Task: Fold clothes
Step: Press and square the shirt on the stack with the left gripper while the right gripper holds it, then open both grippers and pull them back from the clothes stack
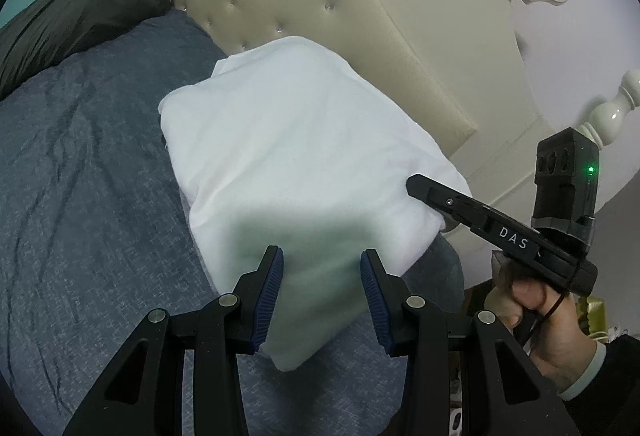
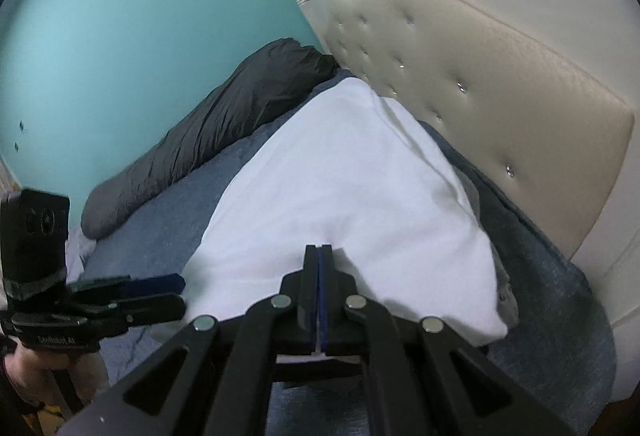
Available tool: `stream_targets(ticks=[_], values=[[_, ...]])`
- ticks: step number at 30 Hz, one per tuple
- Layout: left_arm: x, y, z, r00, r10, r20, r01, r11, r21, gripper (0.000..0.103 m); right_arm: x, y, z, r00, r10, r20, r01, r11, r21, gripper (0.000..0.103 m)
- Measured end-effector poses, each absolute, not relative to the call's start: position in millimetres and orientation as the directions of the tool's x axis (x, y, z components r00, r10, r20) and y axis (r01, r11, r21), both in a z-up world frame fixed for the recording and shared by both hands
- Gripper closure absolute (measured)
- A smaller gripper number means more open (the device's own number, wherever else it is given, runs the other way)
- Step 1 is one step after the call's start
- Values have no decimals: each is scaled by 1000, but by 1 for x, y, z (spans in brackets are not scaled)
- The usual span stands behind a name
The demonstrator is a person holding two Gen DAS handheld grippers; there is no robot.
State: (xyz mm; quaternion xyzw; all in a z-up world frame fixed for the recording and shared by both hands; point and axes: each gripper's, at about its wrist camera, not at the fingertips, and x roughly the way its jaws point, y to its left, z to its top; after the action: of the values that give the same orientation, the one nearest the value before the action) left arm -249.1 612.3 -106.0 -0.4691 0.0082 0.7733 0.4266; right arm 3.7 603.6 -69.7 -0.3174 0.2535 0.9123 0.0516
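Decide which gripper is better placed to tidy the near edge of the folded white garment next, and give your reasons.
Left, probably. The left gripper has its jaws apart, straddling the white garment's near edge. The right gripper has shut jaws lying over the cloth.

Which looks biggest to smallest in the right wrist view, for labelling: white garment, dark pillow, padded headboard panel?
1. White garment, though nearest the camera.
2. Padded headboard panel, close behind it in area, so unsure.
3. Dark pillow, clearly smallest, and farthest.
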Motion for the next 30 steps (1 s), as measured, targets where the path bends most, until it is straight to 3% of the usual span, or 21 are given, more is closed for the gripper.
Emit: stream_targets(ticks=[30], values=[[-275,534,-50,-294,661,-690,-630,-677,-381,59,0,566,-6,-815,32,-578,-327,-850,413,103]])
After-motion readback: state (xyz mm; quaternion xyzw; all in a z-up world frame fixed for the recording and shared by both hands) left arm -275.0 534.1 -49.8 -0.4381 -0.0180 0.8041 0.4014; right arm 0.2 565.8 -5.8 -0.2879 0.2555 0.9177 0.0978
